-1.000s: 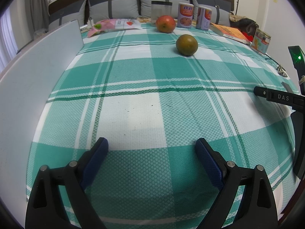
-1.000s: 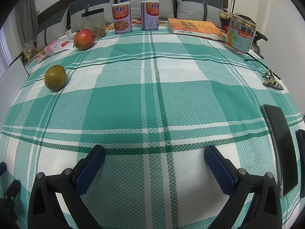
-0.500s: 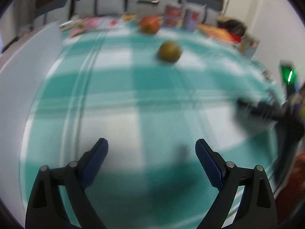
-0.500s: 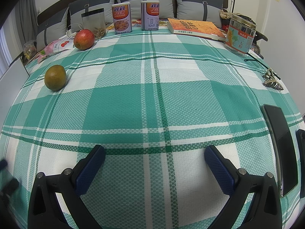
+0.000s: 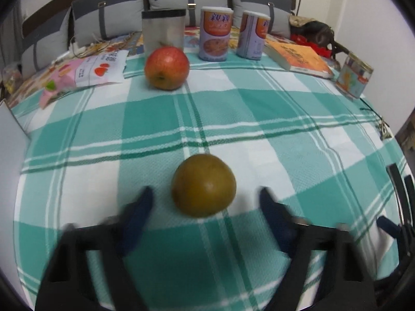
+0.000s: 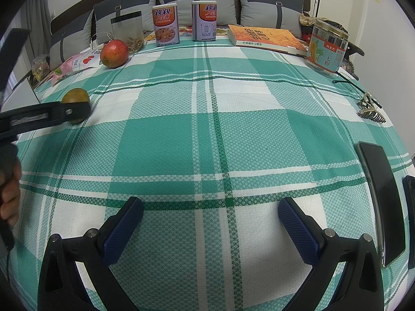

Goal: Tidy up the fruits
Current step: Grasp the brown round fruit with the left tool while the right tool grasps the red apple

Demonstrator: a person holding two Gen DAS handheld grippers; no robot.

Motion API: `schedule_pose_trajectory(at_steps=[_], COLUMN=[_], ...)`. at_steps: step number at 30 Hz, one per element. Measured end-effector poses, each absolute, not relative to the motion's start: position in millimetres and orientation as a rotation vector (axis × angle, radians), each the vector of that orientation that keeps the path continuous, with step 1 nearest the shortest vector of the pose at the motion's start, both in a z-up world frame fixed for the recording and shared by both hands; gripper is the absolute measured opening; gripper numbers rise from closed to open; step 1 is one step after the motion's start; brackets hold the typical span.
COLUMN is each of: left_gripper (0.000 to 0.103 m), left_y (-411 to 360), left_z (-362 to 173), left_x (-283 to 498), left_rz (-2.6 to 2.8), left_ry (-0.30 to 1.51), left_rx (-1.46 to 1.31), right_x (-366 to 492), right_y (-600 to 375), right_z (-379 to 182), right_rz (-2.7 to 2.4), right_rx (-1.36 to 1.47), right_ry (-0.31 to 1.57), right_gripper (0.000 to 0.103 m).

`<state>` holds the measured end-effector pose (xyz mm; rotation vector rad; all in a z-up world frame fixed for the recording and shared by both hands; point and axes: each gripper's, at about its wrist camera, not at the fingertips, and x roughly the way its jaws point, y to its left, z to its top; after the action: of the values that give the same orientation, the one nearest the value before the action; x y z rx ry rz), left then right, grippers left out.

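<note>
the left gripper (image 5: 205, 202) is smeared by motion blur, so contact between its fingers (image 5: 140, 207) and the brown fruit (image 5: 203, 185) cannot be told. in the right view one finger covers that fruit's lower half.

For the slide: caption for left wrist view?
Open left gripper approaching round brown-green fruit on green plaid cloth.

Two purple-and-orange cans at twelve o'clock carry readable print: the left can (image 6: 165, 24) shows 親親 in large characters, and the right can (image 6: 204, 21) repeats 親親. The jar (image 6: 327, 49) at two o'clock reads 七粉. The title on the orange book (image 6: 267, 39) is too small to read.
</note>
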<state>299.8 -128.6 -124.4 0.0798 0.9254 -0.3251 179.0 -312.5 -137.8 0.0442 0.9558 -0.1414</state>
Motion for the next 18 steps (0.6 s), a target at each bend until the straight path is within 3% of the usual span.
schedule_pose_trajectory(at_steps=[1,9,12,15,18], left_gripper=[0.05,0.05,0.05,0.05,0.05], left_y=[-128,-70,-36,-7,14], left_z=[-126,-109,-100,-99,-99], left_x=[301,245,202,169,150], left_rz=[-0.319,-0.305,-0.293,-0.277,-0.247], left_ry=[0.939,0.937,0.952,0.966,0.907], left_rx=[0.067,-0.069,-0.054,-0.06,-0.083], right_x=[178,184,197,256,335], right_y=[-312,-314,-323,-309,-302], right_z=[-137,-135,-124,-114,-99], right_rz=[-0.141,-0.096,0.063,0.164,0.228], right_rx=[0.044,0.05,0.243,0.289,0.515], right_ry=[0.956,1.019,0.985,1.028,1.002], right_gripper=[0.103,0.103,0.103,0.103,0.103])
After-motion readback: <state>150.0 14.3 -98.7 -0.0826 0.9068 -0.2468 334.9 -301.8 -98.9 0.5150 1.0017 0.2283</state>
